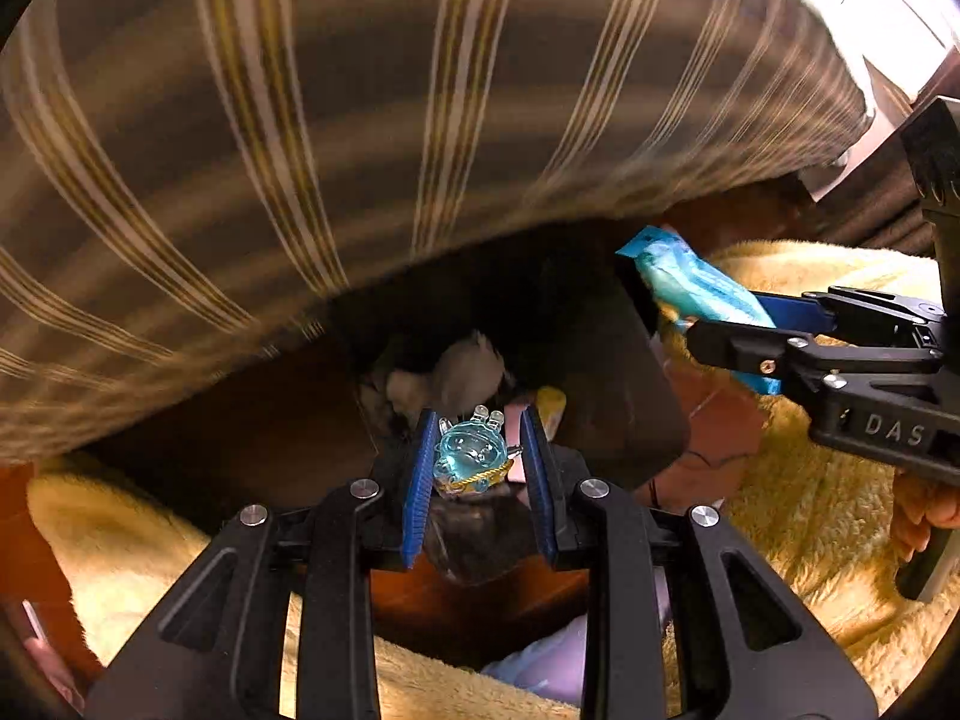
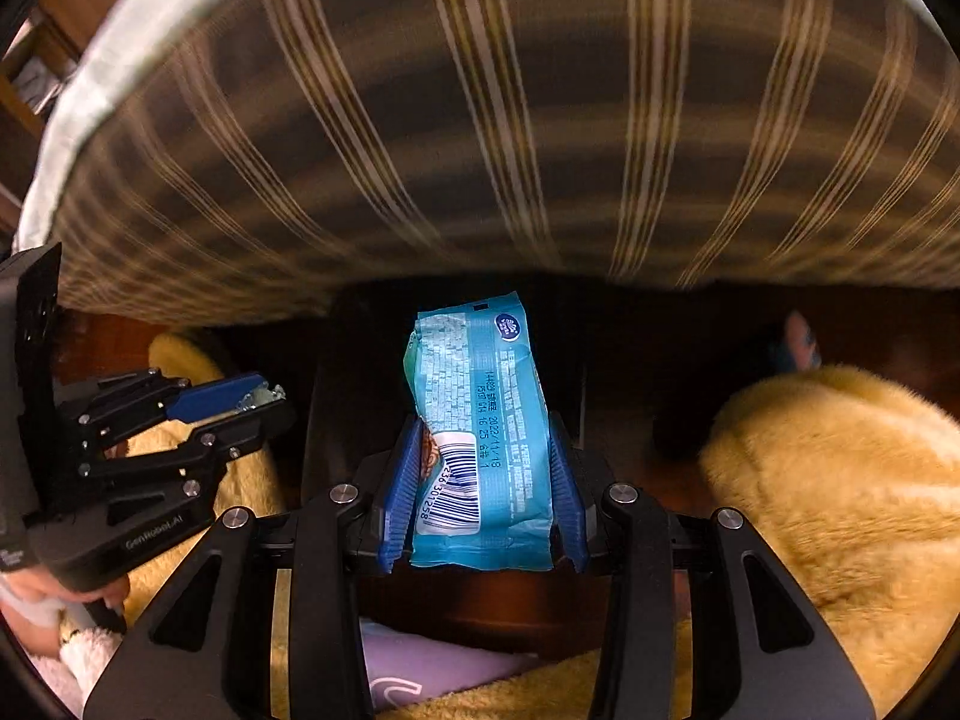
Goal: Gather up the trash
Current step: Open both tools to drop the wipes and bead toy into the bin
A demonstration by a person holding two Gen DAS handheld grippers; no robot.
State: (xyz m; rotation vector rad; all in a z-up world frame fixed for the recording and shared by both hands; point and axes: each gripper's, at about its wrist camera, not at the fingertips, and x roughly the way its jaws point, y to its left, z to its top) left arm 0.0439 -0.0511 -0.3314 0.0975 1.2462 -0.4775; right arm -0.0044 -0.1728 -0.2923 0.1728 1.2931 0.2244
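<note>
My left gripper [image 1: 478,420] is shut on a small clear turquoise plastic figure [image 1: 471,456] with a gold band. It points down over the mouth of a dark bin [image 1: 630,396], where crumpled paper [image 1: 462,372] and a yellow scrap [image 1: 552,405] lie. My right gripper [image 2: 485,420] is shut on a blue snack wrapper [image 2: 480,420] with a barcode, also above the dark bin [image 2: 336,396]. In the left wrist view the right gripper [image 1: 720,315] comes in from the right with the wrapper [image 1: 690,282]. In the right wrist view the left gripper [image 2: 279,401] shows at the left with the shiny figure [image 2: 258,399] in it.
A brown striped bedcover [image 1: 360,150] hangs right behind the bin. A fluffy yellow rug [image 2: 840,480] lies on the dark wooden floor on both sides. A pale purple item [image 2: 432,672] lies near the bottom edge. A person's hand [image 2: 54,594] holds the left gripper's handle.
</note>
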